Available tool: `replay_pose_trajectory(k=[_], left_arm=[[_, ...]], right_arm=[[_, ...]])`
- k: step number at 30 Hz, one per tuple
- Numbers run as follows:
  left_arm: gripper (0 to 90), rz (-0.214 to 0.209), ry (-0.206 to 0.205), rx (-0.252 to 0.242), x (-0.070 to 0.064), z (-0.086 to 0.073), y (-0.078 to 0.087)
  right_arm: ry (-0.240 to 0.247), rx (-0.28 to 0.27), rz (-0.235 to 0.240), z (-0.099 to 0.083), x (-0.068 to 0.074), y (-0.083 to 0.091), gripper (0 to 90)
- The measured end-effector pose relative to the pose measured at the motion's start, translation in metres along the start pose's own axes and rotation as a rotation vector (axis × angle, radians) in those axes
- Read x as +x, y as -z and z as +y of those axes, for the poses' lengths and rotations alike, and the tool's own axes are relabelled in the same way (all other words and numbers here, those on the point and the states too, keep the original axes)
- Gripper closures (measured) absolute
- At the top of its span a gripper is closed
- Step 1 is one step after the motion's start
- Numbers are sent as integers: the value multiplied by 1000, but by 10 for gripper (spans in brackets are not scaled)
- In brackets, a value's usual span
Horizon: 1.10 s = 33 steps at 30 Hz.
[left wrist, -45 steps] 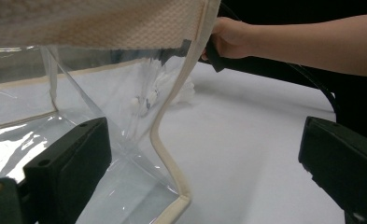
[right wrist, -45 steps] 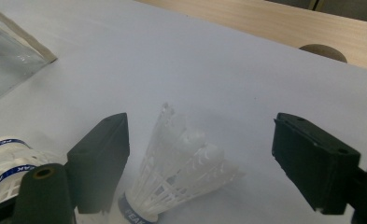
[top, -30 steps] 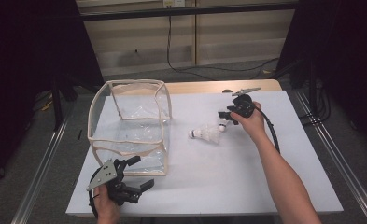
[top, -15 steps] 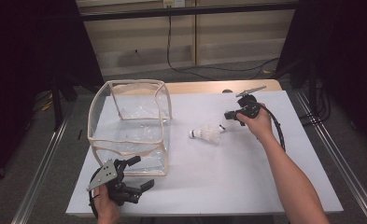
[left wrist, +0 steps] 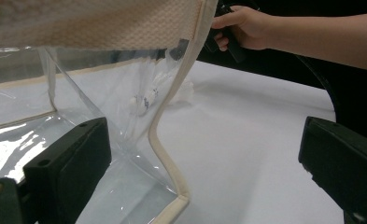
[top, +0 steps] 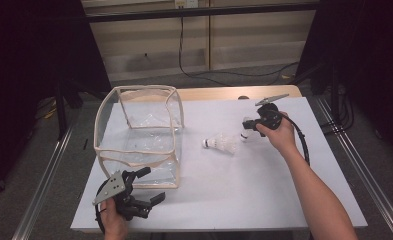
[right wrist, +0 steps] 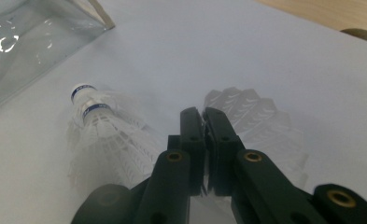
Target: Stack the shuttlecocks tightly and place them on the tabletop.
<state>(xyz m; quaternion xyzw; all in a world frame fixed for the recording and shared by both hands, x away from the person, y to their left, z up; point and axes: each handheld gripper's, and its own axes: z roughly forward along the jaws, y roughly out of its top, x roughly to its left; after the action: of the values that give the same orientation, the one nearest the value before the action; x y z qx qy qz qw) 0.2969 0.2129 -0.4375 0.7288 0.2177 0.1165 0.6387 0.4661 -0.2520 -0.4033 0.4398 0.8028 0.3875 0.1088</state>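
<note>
High view: the right claw (top: 248, 129) sits at about two o'clock on the pale grey worktop (top: 264, 190), held in the person's right hand (top: 279, 134), whose forearm comes up from the bottom right corner with the wrist bent slightly inward so the claw aims towards nine o'clock. A black cable (top: 304, 142) loops from it back along the forearm. Just beside it, at its nine o'clock, lies a white feathered shuttlecock with a blue-banded cork (top: 223, 145), on its side with the cork pointing towards the clear plastic box-shaped bag with beige fabric edging (top: 139, 135), which stands at the worktop's ten o'clock.

In the right gripper view the two black jaws are pressed together on a thin edge of a second white feathered shuttlecock (right wrist: 260, 123); exactly which part they pinch is hidden behind the jaws. The first shuttlecock (right wrist: 102, 140) lies close at their left, its skirt blurred.

The left claw (top: 146, 187) rests at seven o'clock near the worktop's front edge, gripped from below by the left hand (top: 115, 220), which is cut off by the bottom of the view. Its jaws stand wide apart, with nothing between them, pointing towards three o'clock beside the bag's near corner. In the left gripper view the bag's beige seam (left wrist: 172, 116) hangs curved between the jaws, and a shuttlecock (left wrist: 148, 95) is seen only dimly through the clear wall; the right hand (left wrist: 244, 25) is in view at the top, its claw mostly hidden behind the bag's edging.
</note>
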Motion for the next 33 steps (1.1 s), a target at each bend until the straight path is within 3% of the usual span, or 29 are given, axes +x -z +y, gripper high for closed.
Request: replay_pose_trajectory(k=[9, 13, 14, 16, 18, 33], left_arm=[[26, -1, 2, 1, -1, 0, 0], [26, 0, -3, 0, -1, 1, 0], [26, 0, -4, 1, -1, 1, 0], [26, 1, -4, 1, -1, 1, 0], [26, -1, -1, 2, -1, 1, 0], [26, -1, -5, 2, -1, 1, 0]], right_arm=[[-6, 24, 14, -9, 0, 5, 820], [-2, 86, 19, -15, 1, 3, 789], [8, 94, 20, -17, 2, 2, 838], [19, 71, 3, -19, 3, 3, 876], [9, 71, 28, -21, 2, 2, 882], [-14, 3, 57, -28, 9, 14, 891]])
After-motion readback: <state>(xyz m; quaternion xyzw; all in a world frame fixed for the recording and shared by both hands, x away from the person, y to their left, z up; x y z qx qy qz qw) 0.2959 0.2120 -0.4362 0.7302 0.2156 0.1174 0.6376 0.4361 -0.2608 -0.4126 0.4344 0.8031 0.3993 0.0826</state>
